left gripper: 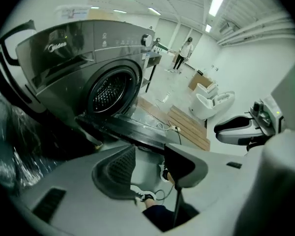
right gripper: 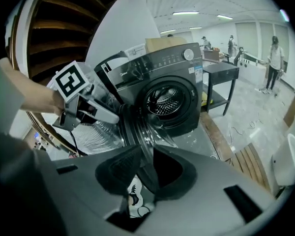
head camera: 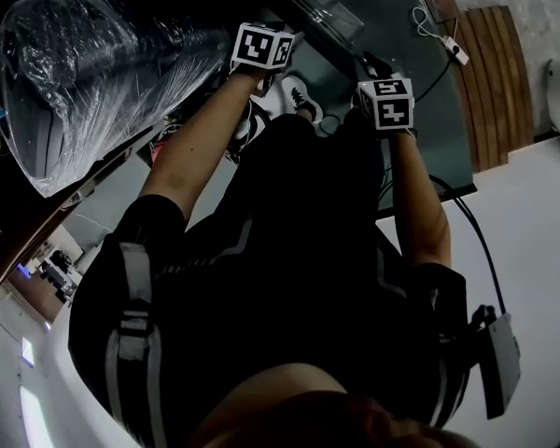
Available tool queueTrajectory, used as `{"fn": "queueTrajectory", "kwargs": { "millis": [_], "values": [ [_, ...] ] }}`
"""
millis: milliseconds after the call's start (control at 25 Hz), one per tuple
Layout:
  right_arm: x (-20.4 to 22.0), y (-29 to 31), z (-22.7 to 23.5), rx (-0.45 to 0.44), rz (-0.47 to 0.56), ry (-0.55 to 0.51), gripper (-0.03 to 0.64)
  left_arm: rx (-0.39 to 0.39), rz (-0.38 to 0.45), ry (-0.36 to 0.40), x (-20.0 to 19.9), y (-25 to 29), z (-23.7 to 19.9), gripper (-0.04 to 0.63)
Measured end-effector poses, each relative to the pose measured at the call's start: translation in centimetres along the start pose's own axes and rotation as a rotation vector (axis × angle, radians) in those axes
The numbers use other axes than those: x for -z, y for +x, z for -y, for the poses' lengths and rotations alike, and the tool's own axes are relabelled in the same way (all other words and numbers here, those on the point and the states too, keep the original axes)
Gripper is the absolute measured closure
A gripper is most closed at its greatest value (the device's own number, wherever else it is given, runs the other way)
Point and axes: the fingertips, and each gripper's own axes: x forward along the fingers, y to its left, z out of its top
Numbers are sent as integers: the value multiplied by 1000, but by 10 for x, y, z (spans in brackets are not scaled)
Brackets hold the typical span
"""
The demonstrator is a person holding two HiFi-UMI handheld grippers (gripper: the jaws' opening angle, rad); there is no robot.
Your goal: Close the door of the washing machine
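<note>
A grey front-loading washing machine (right gripper: 174,77) stands with its drum (right gripper: 164,100) showing. Its round door (right gripper: 132,129) hangs open, edge-on to the right gripper view. My right gripper (right gripper: 146,168) is open, and the door's lower rim runs between its two pads; I cannot tell whether a pad touches it. In the left gripper view the same washing machine (left gripper: 73,53) sits at upper left, with the door (left gripper: 130,132) lying dark across the middle. My left gripper (left gripper: 150,168) is open with nothing between its jaws, short of the door. From the head view, both the left gripper (head camera: 261,49) and the right gripper (head camera: 385,101) point down and away.
A bulky plastic-wrapped object (head camera: 84,73) stands close on the left beside the door. Wooden slats (head camera: 490,82) and a cable (head camera: 443,40) lie on the floor to the right. A black table (right gripper: 221,77) stands beside the machine. Two white seats (left gripper: 211,100) and people (right gripper: 273,63) are farther off.
</note>
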Motion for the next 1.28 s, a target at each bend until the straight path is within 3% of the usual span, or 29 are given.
{"fn": "queueTrajectory", "kwargs": {
  "millis": [160,320,640,760,880,1000,1160,1280],
  "values": [
    [17,13,6,-30,-35,4,524,-44,14,275,-16,-6,9,411],
    [30,26,13,-50,-77,-6,492,-89,-46,536,-24,-2,6,411],
    [44,49,32,-64,-131,-16,463,-151,-152,871,-43,18,2,411],
    [45,53,43,-29,-133,-32,463,-122,-188,928,-40,27,10,413],
    [42,58,54,-5,-117,-29,465,-113,-191,906,-43,31,14,424],
    [42,67,61,-29,-131,-45,465,-136,-211,935,-50,34,14,436],
    [40,72,67,-54,-149,-72,482,-191,-266,1042,-52,37,13,459],
    [37,74,75,-62,-143,-73,500,-207,-292,1045,-55,40,12,460]
  ]
}}
